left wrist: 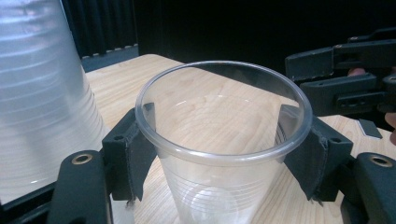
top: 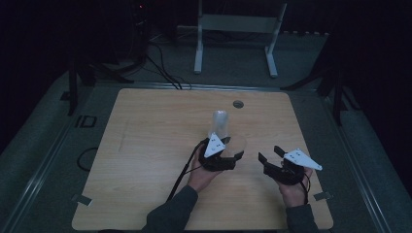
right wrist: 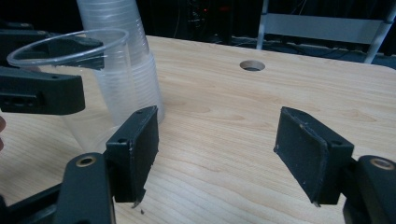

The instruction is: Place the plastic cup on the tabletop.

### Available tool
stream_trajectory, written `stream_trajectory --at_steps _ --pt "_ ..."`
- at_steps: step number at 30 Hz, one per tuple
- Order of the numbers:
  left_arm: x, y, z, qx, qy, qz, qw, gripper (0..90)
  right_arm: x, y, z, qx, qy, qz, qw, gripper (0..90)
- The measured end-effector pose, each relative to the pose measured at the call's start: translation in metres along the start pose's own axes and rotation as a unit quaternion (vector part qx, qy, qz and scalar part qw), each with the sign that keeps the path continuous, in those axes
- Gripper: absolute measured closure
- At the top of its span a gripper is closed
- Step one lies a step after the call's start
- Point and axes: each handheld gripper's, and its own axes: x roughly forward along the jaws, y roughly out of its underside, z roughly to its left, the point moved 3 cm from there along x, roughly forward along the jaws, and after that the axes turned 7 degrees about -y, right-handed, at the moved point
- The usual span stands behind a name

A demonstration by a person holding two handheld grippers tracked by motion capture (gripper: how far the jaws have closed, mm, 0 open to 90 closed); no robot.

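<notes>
Here the left gripper (top: 232, 151) has its two black jaws pressed on opposite sides of a clear plastic cup (left wrist: 223, 140), just under the rolled rim, and holds it upright with its mouth open to the top. Just beside it, on the side away from the person, stands an upside-down stack of cups (top: 220, 124), close against the held cup's wall, so little room is left there. The right gripper (top: 270, 154) sits near the table's right part, its jaws spread wide with nothing but bare wood between them, and a clear gap separates it from the left gripper. Ahead lies open tabletop up to a round hole (top: 238, 104) near the far edge of the table (top: 145, 145). The left half of the wood is free.
</notes>
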Motion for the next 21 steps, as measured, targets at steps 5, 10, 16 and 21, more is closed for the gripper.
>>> stream_trajectory --at_steps 5,10,16,21 --pt "0.001 0.002 0.000 0.002 0.000 0.002 1.0000 29.8 0.000 0.000 0.000 0.000 0.000 0.001 1.0000 30.0" --pt "0.002 0.007 0.000 0.005 0.000 0.008 1.0000 29.6 -0.001 0.000 -0.001 0.001 0.000 0.000 1.0000 30.1" --pt "0.003 0.010 0.000 0.004 -0.001 0.010 0.9999 29.5 -0.001 0.001 -0.001 0.000 0.000 0.000 1.0000 30.1" --pt "0.004 0.013 0.001 0.004 -0.002 0.015 0.9999 29.5 -0.001 0.001 -0.001 0.000 0.000 0.000 1.0000 30.1"
